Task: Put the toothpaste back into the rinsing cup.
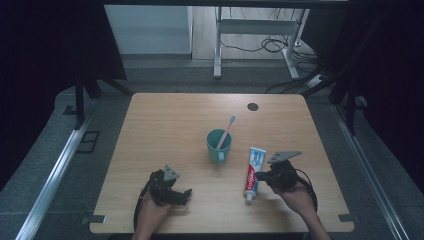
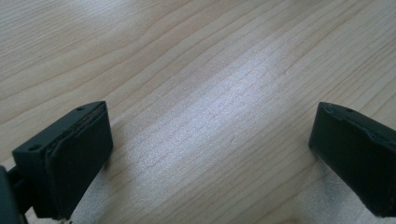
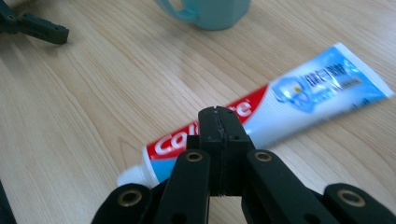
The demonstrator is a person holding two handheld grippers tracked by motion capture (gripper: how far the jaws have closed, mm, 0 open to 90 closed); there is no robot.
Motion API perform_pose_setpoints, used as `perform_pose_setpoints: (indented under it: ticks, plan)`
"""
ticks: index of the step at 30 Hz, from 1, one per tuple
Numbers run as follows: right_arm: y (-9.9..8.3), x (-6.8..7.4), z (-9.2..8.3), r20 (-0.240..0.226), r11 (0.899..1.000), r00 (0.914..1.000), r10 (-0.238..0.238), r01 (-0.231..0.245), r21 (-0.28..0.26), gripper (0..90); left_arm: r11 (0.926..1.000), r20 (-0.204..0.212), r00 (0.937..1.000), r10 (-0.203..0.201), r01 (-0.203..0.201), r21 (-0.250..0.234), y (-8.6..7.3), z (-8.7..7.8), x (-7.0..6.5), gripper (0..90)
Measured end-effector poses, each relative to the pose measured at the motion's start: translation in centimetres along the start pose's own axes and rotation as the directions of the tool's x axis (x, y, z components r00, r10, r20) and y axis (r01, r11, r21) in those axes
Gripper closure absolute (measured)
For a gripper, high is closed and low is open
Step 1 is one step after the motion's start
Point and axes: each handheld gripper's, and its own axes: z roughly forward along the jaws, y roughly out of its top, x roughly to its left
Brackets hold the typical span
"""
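Right gripper view showed my right tongs pressed together with nothing between them, their tips just in front of the toothpaste tube, which lay flat on the tabletop. From above, the tube lay at five o'clock of the teal cup, cap toward me, apart from it. A toothbrush already stood in that cup, leaning toward one o'clock. My left tongs rested at seven o'clock of the cup, spread wide over bare wood and holding nothing. I judged the brush part finished and the tube not yet picked up; with the tongs closed, I would have had to open them before any grasp.
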Motion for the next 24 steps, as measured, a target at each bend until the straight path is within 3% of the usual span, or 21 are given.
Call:
perform_pose_setpoints:
  ticks: [14, 24]
  plan:
    - [0.5, 0.7, 3.6, -0.066, 0.998, 0.9974, 0.029, -0.026, 0.051, 89.3, 1.0000, 0.000, 1.0000, 0.001, -0.001, 0.000, 0.0, 0.0, 0.0, 0.0]
    - [0.4, 0.9, 3.7, -0.063, 0.998, 0.9978, 0.021, -0.016, 0.066, 89.3, 1.0000, 0.000, 1.0000, 0.002, -0.002, 0.000, 0.0, 0.0, 0.0, 0.0]
